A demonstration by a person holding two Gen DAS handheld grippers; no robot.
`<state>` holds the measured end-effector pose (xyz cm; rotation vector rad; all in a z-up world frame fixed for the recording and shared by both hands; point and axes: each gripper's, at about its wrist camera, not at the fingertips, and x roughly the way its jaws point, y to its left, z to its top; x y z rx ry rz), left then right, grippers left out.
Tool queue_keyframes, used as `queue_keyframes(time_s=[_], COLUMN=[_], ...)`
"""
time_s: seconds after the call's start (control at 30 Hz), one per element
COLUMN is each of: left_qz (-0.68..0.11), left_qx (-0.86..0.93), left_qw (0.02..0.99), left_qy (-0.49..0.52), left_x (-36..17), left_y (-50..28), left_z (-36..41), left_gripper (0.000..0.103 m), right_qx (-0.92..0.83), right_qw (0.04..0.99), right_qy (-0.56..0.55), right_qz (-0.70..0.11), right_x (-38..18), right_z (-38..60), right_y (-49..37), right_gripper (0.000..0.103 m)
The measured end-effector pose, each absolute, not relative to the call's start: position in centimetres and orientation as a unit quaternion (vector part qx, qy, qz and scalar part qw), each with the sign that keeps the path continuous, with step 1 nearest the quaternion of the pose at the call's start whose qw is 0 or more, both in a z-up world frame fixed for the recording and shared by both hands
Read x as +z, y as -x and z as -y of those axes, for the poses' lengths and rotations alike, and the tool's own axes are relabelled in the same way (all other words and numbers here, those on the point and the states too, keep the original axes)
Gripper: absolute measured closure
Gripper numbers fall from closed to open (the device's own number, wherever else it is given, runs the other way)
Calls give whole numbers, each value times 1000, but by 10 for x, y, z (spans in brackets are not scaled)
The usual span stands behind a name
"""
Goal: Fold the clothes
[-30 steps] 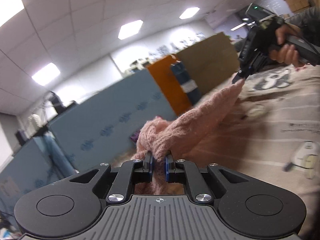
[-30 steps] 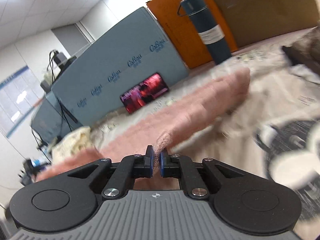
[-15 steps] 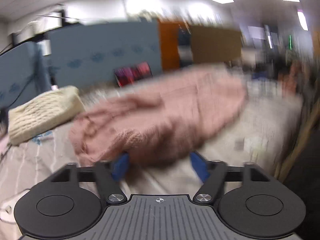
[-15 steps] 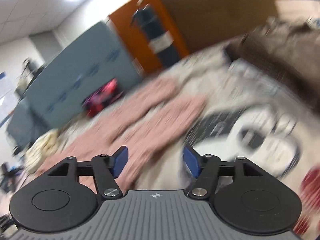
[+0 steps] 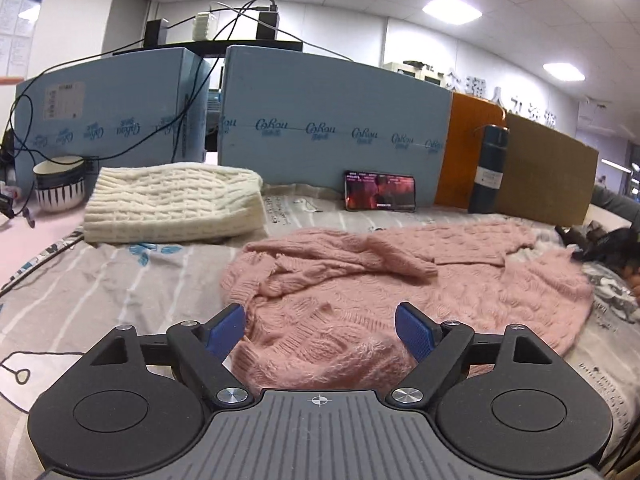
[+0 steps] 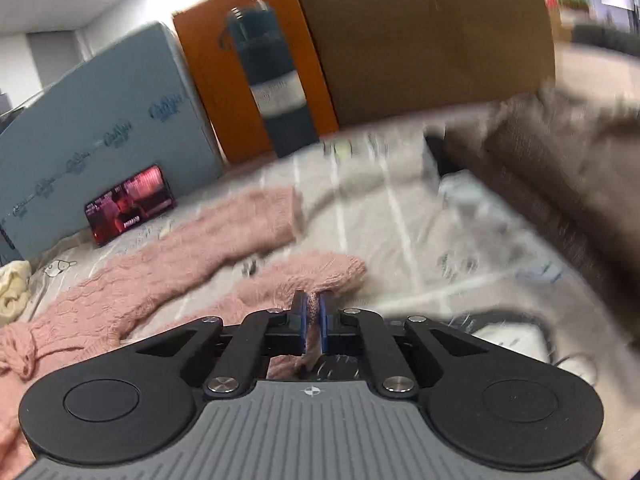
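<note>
A pink knit sweater [image 5: 400,288] lies spread and rumpled on the patterned bedsheet [image 5: 100,280], one sleeve folded across its body. My left gripper [image 5: 320,330] is open and empty, hovering just above the sweater's near edge. In the right wrist view the sweater [image 6: 168,264] lies to the left with two sleeves or edges reaching right. My right gripper [image 6: 313,322] has its jaws nearly closed at the pink edge; the view is blurred and I cannot tell whether fabric is pinched. The right gripper also shows in the left wrist view at the far right [image 5: 596,246], dark and partly cut off.
A folded cream knit sweater [image 5: 172,204] lies at the back left, with a striped bowl [image 5: 60,188] beside it. A phone [image 5: 380,196], a dark flask [image 5: 488,168], blue foam boards, an orange board and cardboard stand along the back. A brown-grey garment [image 6: 560,160] lies at right.
One second ago both grippers were shut on the lifted sweater. Both let go and the sweater dropped flat. My left gripper stays open; my right gripper has closed down again at the pink edge.
</note>
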<state>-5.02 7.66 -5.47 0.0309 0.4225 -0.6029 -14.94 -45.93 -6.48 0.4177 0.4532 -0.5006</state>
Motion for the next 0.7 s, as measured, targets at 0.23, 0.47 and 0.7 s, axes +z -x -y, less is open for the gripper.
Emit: queue_keyframes(time_s=[0.23, 0.47, 0.7], left_qz=[-237, -245, -242], left_qx=[-271, -269, -252], left_qw=[932, 930, 936], left_qy=[-43, -47, -49], left_x=[-65, -72, -79], left_y=[45, 52, 57], left_z=[-73, -79, -82], left_gripper=[18, 17, 11], right_qx=[-283, -214, 13], right_qw=[904, 926, 942], right_qy=[-201, -231, -227], right_qz=[-251, -207, -248], right_x=[-69, -50, -40], right_z=[474, 449, 371], right_y=[169, 176, 117], right_gripper=[96, 45, 39])
